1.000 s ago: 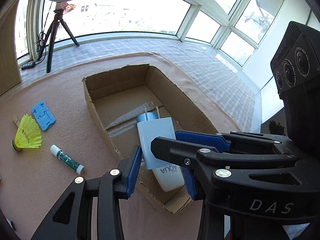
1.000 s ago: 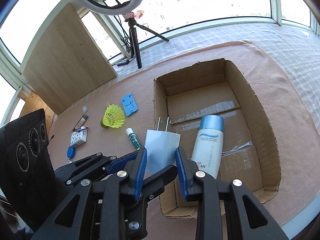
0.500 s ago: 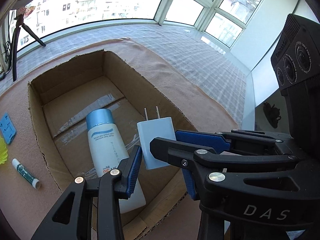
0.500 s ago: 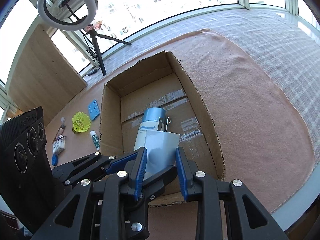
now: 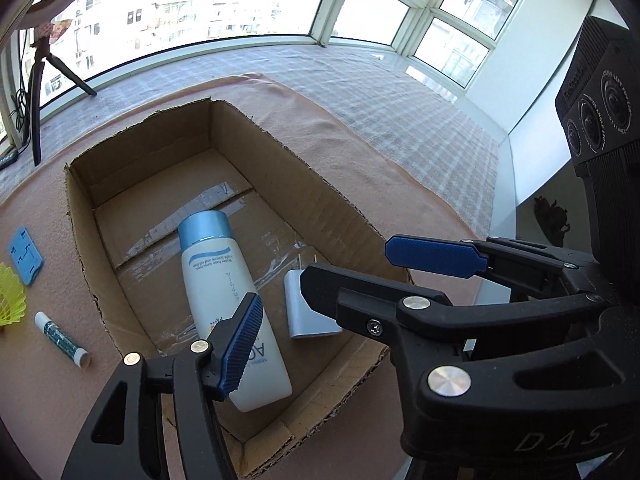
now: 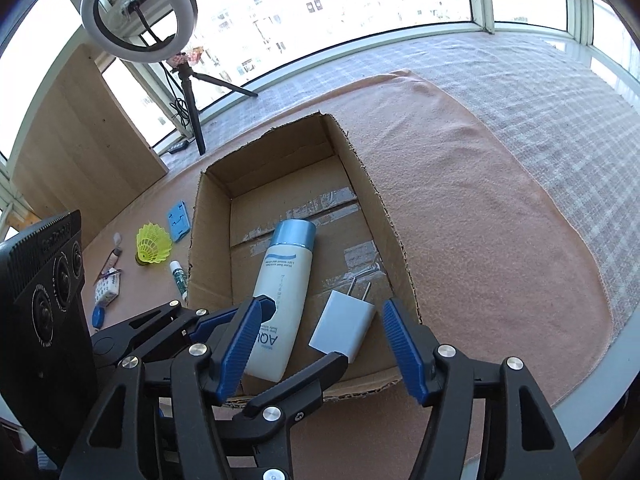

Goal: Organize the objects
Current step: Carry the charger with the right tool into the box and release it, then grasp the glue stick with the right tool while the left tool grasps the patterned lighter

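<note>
Blue ribbed pads line the left claw [image 5: 344,304], which tilts steeply down over the open brown cardboard box [image 5: 340,216]; its jaws are opening, nothing pressed between them. In the left wrist view the small white two-pin charger plug [image 5: 300,312] lies flat on the box floor, beside the white lotion bottle with a pale blue cap [image 5: 224,288]. Outside, on the salmon-pink cloth over the worktop [image 5: 368,160], lie a green-and-white glue stick [image 5: 60,338] and a blue plastic clip [image 5: 25,255].

In the right wrist view the right claw [image 6: 320,352] also angles down above the box's near end, jaws opening, the charger plug [image 6: 344,328] lying free below them, its pins pointing away. A yellow shuttlecock [image 6: 153,244] sits left of the box.
</note>
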`<move>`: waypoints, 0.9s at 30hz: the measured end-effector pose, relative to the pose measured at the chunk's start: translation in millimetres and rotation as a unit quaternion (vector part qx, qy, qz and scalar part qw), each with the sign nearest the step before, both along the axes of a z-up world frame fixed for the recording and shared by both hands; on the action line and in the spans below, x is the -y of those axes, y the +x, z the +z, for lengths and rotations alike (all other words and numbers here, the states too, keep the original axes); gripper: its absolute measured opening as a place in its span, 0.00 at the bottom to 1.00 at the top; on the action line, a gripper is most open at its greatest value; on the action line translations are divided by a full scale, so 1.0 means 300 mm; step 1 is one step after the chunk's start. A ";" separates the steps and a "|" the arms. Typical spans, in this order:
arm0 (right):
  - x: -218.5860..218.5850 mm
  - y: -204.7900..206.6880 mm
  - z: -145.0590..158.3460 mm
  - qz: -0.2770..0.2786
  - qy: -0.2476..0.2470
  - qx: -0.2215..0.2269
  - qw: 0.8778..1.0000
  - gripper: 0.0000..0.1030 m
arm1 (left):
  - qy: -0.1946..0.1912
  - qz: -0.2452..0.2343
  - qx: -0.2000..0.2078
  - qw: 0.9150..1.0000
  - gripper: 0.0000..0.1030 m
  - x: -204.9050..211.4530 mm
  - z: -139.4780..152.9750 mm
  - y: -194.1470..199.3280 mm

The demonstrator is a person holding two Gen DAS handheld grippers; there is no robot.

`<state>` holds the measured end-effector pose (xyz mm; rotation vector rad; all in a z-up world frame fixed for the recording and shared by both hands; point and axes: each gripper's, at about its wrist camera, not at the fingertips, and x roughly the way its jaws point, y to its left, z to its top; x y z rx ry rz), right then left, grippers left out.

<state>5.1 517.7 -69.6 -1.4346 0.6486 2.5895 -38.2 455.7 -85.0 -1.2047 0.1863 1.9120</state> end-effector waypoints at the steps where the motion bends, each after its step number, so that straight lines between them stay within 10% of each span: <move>1: 0.001 0.001 0.002 -0.002 -0.001 -0.001 1.000 0.59 | 0.000 0.002 0.000 1.000 0.63 0.012 0.003 0.001; 27: 0.344 -0.123 0.064 0.070 -0.026 -0.038 0.997 0.58 | 0.002 0.177 -0.002 0.984 0.63 0.760 0.090 -0.082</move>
